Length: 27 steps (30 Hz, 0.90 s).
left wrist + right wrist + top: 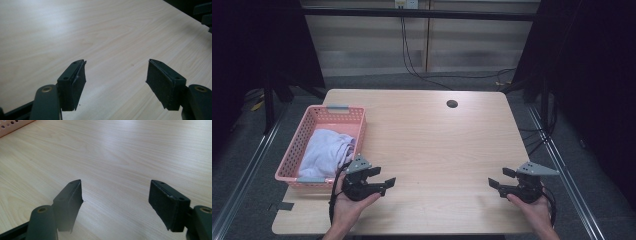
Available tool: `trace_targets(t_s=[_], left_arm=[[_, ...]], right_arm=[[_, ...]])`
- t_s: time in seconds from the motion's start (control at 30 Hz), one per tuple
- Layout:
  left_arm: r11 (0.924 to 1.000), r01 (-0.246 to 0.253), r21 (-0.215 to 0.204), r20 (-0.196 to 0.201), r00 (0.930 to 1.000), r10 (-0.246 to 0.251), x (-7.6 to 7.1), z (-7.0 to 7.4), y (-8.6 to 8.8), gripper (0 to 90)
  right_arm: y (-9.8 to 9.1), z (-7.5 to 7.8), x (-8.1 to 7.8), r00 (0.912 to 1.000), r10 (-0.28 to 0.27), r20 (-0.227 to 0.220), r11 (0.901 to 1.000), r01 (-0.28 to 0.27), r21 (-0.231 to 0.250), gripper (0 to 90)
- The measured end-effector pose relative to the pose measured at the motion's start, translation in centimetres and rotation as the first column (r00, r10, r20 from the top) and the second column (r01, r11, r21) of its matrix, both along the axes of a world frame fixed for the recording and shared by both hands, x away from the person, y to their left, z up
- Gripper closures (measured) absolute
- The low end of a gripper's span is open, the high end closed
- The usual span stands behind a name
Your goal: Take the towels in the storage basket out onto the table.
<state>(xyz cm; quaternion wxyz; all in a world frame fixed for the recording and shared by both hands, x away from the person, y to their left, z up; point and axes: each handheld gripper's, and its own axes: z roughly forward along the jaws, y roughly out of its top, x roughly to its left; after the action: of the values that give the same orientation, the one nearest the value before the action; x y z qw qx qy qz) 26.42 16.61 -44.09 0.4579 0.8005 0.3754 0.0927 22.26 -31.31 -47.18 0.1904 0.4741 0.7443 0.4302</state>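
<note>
The left hand-held gripper (384,176) is hovering low over the tabletop (432,145) with its jaws spread and nothing between them, and the right hand-held gripper (501,178) is doing the same near the opposite edge, equally wide and empty. Just beside the left one, the white cloth (326,152) is lying crumpled inside the pink basket (357,116). It is looking soft, light and limp, so pinching a raised fold on top should lift it cleanly, though it will likely sag and drag on the basket wall.

Smooth pale wood table (437,145); pink plastic basket (358,120); soft cloth (327,150).
</note>
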Motion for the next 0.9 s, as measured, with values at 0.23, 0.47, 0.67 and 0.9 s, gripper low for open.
trace_targets(t_s=[0.23, 0.47, 0.67, 0.9], left_arm=[[0.9993, -0.035, -0.008, 0.018, 0.9992, 0.036, -0.1, 1.5, 2.0, 30.4], [0.9979, -0.062, -0.018, 0.031, 0.9976, 0.062, 0.2, 3.2, 3.7, 29.7], [0.9958, -0.091, 0.014, 0.032, 0.9954, 0.090, 0.4, 4.0, 5.4, 27.2], [0.9887, -0.130, 0.075, 0.025, 0.9914, 0.129, 0.9, 5.1, 8.0, 25.2]], right_arm=[[0.2, 0.0, 0.3, 1.0000, 0.002, -0.006, 1.0000, -0.002, 0.000, 26.0], [0.1, -0.1, 0.5, 1.0000, -0.001, -0.008, 0.9999, 0.001, 0.013, 25.4], [0.2, -0.1, 0.5, 0.9999, 0.012, -0.003, 0.9999, -0.012, 0.012, 25.3], [0.4, 0.0, 0.6, 0.9998, 0.018, -0.005, 0.9998, -0.018, 0.010, 25.1]])
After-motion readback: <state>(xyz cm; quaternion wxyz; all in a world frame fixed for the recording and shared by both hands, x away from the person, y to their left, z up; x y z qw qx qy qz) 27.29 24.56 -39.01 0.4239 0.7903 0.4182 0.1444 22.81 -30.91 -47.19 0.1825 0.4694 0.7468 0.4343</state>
